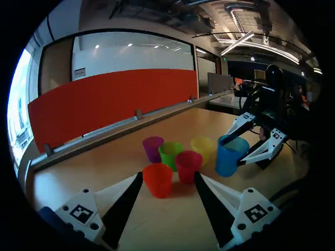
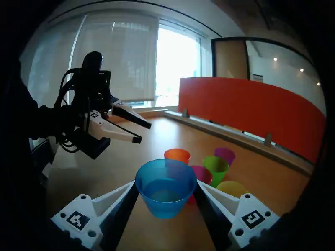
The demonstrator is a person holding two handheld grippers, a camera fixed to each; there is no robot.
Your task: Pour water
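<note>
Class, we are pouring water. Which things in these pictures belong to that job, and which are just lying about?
Job: translucent blue plastic cup holding water; right gripper, shut on it; orange cup, red cup, green cup, purple cup, yellow cup, all plastic, possible receivers.
Lying about: orange-red partition panel; open left gripper, empty.

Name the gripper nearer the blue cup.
Right. The right gripper clamps the blue cup between both fingers; the left gripper sits open, apart from it, facing the orange cup.
</note>
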